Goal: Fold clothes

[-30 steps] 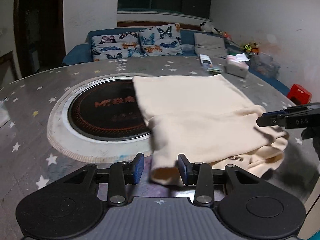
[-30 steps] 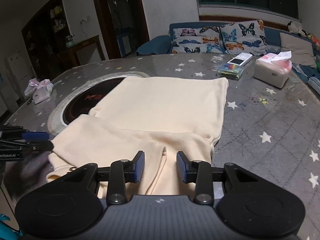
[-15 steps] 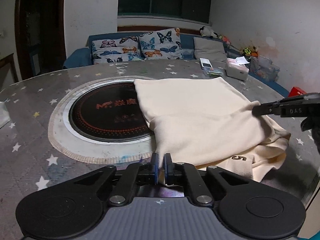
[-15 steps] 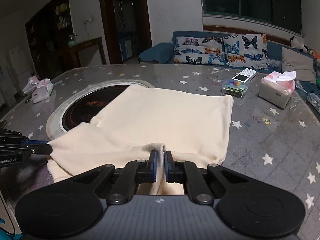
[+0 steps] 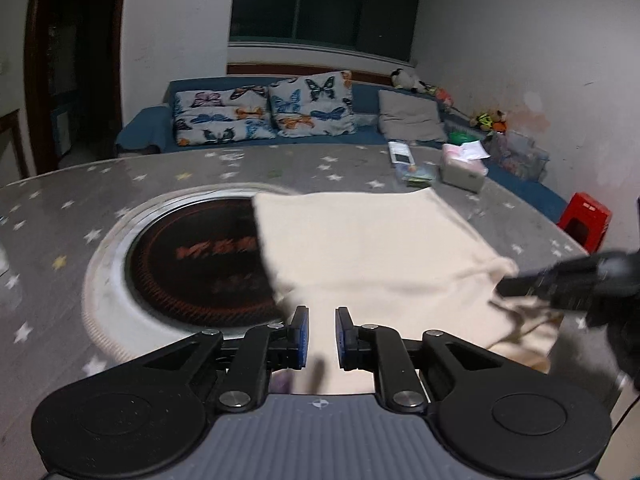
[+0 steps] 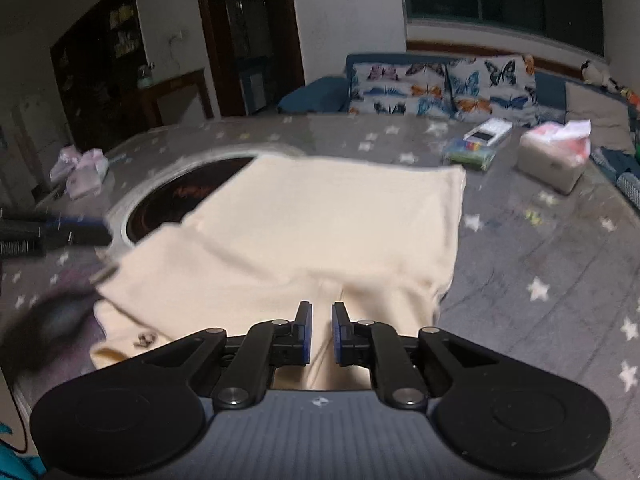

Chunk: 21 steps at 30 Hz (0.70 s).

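A cream garment (image 5: 372, 248) lies on the grey star-patterned table (image 5: 60, 216), its left part over a round black hob (image 5: 200, 264). My left gripper (image 5: 319, 336) pinches the near left edge. Its jaws are opening a little, with fabric filling the narrow gap and drawn up to them. My right gripper (image 6: 321, 332) holds the near right edge of the garment (image 6: 320, 216) the same way, jaws opening slightly on the cloth between them. Each gripper shows blurred at the edge of the other's view: the right gripper (image 5: 560, 284), the left gripper (image 6: 52, 232).
A tissue box (image 6: 552, 160) and a flat box with a remote (image 6: 488, 132) sit at the table's far right. A pink bag (image 6: 80, 168) lies at the far left. A red stool (image 5: 584, 216) stands beside the table, a sofa with butterfly cushions (image 5: 264, 116) behind it.
Both grippers closed on the garment's near edge. The left one then rose, lifting the fabric with it, and both gaps widened slightly. The near fold now hangs taut off the table.
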Available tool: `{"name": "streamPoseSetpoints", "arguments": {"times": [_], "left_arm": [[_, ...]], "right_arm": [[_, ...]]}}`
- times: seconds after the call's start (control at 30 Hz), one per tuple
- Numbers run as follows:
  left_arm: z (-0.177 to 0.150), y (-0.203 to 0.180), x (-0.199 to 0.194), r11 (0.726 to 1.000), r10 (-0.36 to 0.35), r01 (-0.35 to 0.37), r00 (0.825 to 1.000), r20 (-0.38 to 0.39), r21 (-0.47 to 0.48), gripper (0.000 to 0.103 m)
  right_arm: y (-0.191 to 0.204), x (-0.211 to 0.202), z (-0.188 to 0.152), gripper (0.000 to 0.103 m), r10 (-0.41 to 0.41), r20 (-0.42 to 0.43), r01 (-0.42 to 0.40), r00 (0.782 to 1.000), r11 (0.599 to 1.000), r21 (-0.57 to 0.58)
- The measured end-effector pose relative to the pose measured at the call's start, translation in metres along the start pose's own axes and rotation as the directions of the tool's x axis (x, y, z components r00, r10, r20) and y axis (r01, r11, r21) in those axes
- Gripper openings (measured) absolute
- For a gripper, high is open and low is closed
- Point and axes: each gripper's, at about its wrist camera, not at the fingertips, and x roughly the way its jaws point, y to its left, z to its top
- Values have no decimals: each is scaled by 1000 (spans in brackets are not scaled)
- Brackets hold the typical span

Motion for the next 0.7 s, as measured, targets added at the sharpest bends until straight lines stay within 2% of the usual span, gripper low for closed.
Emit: {"name": "streamPoseSetpoints", "arguments": {"times": [0.23, 0.3, 0.37, 0.4, 0.6, 0.67, 0.7], "left_arm": [[26, -45, 41, 988, -135, 140, 988, -79, 70, 16], [35, -63, 57, 978, -173, 183, 979, -105, 100, 21], [43, -81, 72, 968, -202, 218, 971, -127, 128, 31], [46, -90, 80, 961, -216, 236, 967, -139, 146, 32], [55, -137, 126, 923, -253, 307, 938, -235, 231, 40], [57, -146, 139, 916, -254, 322, 927, -276, 239, 41], [59, -149, 143, 913, -252, 327, 922, -293, 245, 41]], "right_arm": [[-11, -28, -15, 12, 20, 51, -24, 998, 998, 63], [-18, -38, -22, 13, 16, 58, -20, 998, 996, 81], [-24, -46, -29, 13, 0, 63, -6, 998, 996, 86], [-27, -50, -33, 13, -7, 65, 2, 998, 996, 87], [-52, -60, -50, 20, -22, 65, 12, 998, 988, 152], [-59, -61, -55, 31, -10, 66, -2, 998, 985, 172], [-62, -61, -57, 31, -3, 67, -9, 998, 983, 181]]}}
